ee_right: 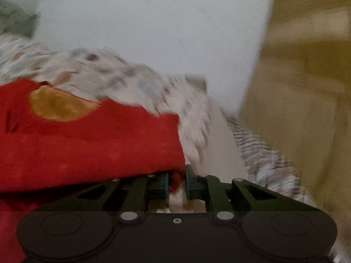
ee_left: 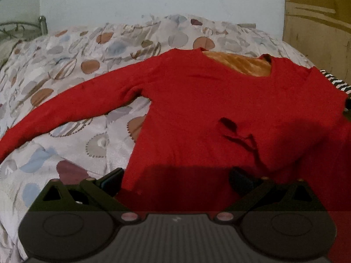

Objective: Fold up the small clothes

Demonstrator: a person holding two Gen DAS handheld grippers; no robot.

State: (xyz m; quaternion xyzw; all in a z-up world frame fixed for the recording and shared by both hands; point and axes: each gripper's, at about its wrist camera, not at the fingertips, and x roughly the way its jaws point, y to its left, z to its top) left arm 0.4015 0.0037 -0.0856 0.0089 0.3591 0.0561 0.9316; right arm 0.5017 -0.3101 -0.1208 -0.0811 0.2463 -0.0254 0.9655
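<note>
Looking at the bed (ee_left: 65, 144) first, it's wearing a pale quilt with brown and blue blobs, and the red top (ee_left: 208, 109) is lying spread out on it, front up, neck opening toward the wall, so the folding is barely getting going as far as I can tell.

The body of the top is lying flat and unfolded, and the long sleeve (ee_left: 65, 105) on the left is stretching straight out across the quilt, not yet brought in. That whole side is waiting to be done, and so is the bottom-to-top fold.

The right side is where something seems to be happening. The right claw (ee_right: 177, 183) is sitting at the top's right edge with its jaws nearly together and a little bunch of red fabric poking in between them. It looks pinched, but the view is smeared, so I'm calling that a guess. I can't make out the right sleeve in either view.

The left claw (ee_left: 175, 182) is hovering over the hem end of the top with its jaws wide apart, holding nothing.

Smaller stuff: the orange lining (ee_left: 241, 63) is showing inside the neckline, a thin red tie (ee_left: 241, 138) is lying loose on the chest, and a striped cloth (ee_right: 263, 157) is peeking out at the bed's right edge.
</note>
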